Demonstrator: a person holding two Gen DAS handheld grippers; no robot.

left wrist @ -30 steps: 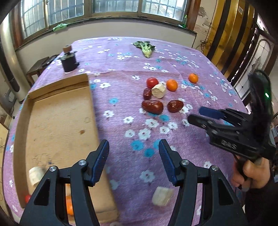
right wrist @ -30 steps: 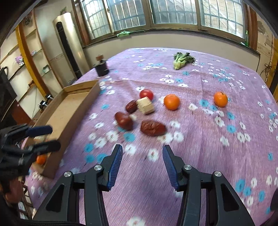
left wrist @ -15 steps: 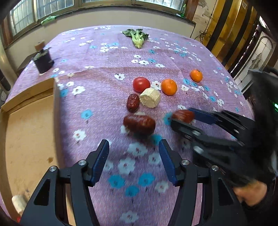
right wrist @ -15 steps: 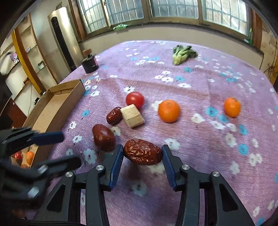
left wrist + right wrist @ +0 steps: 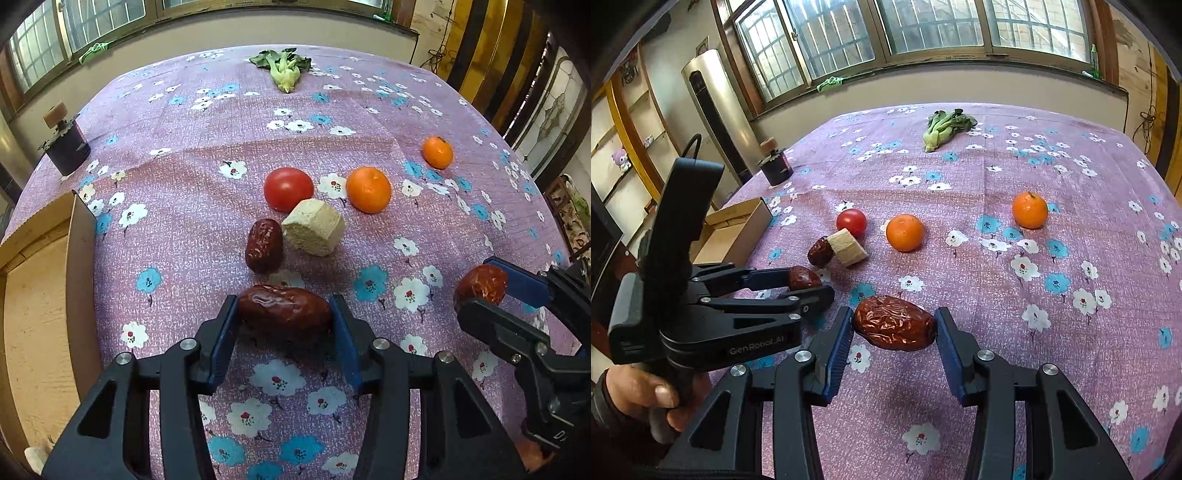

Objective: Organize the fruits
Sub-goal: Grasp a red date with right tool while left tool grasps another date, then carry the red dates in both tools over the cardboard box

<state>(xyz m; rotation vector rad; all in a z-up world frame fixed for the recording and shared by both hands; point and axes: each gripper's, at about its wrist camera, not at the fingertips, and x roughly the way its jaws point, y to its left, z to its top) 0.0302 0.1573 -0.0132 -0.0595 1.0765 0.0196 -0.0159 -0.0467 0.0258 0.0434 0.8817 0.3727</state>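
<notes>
Left gripper [image 5: 284, 321]: closing round a glossy dark-red wrinkled date [image 5: 284, 314] (pads touching its ends).
Right gripper [image 5: 894, 328]: pinching another wrinkled dark-red date [image 5: 894, 328], seemingly lifted.

Black two-finger left gripper [image 5: 283, 308] pitched steeply down, jaws closing on glossy dark-red date [image 5: 284, 317]. Black two-finger right gripper [image 5: 894, 314] clamped on wrinkled dark-red date [image 5: 894, 326].

Purple floral tablecloth [image 5: 207, 206], red tomato [image 5: 288, 188], orange mandarins [image 5: 368, 189], dark-red dates [image 5: 264, 245].
</notes>
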